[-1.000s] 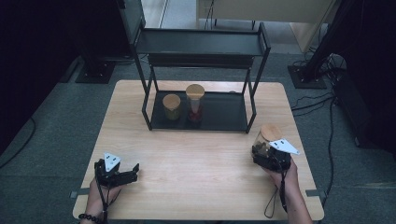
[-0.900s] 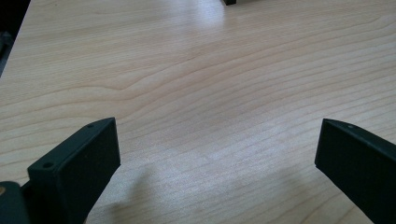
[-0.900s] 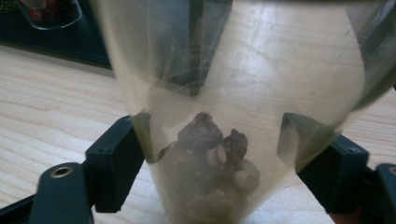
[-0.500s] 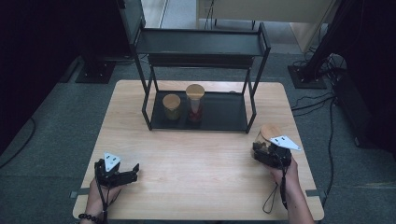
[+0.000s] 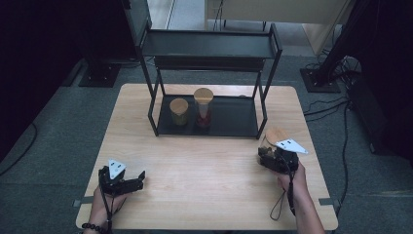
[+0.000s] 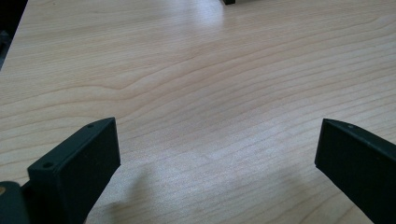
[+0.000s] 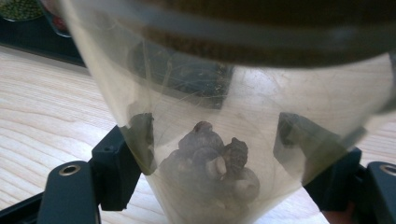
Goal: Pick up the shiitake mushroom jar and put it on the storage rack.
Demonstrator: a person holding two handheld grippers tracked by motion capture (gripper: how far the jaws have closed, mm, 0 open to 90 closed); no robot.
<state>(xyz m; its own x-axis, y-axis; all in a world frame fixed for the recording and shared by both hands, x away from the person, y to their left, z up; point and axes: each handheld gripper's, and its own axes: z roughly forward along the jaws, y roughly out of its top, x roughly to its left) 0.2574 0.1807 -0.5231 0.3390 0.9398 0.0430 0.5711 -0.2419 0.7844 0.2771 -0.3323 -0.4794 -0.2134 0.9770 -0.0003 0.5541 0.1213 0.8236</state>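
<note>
Three jars: right gripper (image 5: 271,157) clamps nut-filled jar (image 7: 219,116); two on rack (image 5: 229,119); left gripper (image 5: 130,184) agape.

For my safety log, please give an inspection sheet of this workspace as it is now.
Surface: wood table, bare in the middle.
Job's things: clear jar with dark lumps and a wood lid, tilted, in the right tongs.
Clutter: two lidded jars on the lower shelf of the black rack.
Grippers: left tongs open over bare wood; right tongs shut on the jar.
Cables: cord hangs from right tongs; cables on floor, right.
Surroundings: grey carpet, dark stands.
</note>
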